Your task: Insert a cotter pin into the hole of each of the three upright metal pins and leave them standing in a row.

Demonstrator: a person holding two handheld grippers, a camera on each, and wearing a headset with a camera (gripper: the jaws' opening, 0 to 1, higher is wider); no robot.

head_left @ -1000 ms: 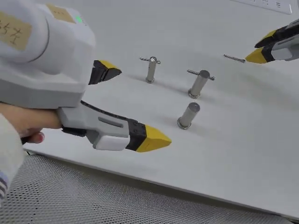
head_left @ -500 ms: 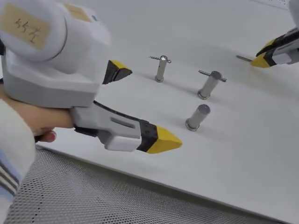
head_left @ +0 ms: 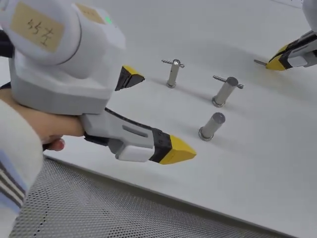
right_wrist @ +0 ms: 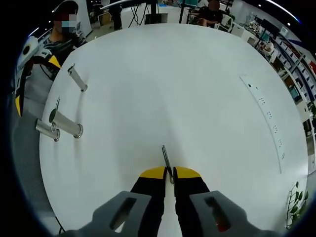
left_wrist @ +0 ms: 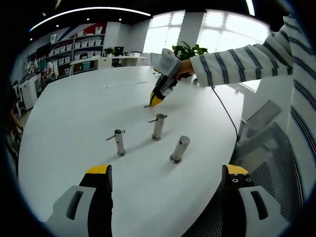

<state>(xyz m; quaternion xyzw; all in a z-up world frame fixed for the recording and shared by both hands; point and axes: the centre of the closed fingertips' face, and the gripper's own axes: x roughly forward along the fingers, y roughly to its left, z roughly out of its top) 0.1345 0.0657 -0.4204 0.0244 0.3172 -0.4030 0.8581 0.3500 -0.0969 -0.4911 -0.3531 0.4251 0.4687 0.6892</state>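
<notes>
Three upright metal pins stand on the white table (head_left: pixel 257 163). The far pin (head_left: pixel 173 73) and the middle pin (head_left: pixel 225 90) each carry a cotter pin through the top. The near pin (head_left: pixel 213 125) has a bare top. My left gripper (head_left: pixel 156 114) is open and empty, just left of the pins, which stand ahead of its jaws (left_wrist: pixel 158 127). My right gripper (head_left: pixel 275 63) is off to the right, shut on a cotter pin (right_wrist: pixel 166 159) that sticks out past its tips. The same cotter pin (head_left: pixel 259 62) points toward the pins.
The table's front edge runs along a perforated grey surface (head_left: pixel 99 208). A power strip (right_wrist: pixel 266 118) lies flat on the table beyond the right gripper. A person's striped sleeve (left_wrist: pixel 237 54) reaches in behind the right gripper (left_wrist: pixel 158 98).
The head camera has shifted, sliding the whole scene right. The left gripper stays open beside the pins. The right gripper still holds the cotter pin, slightly nearer the pins.
</notes>
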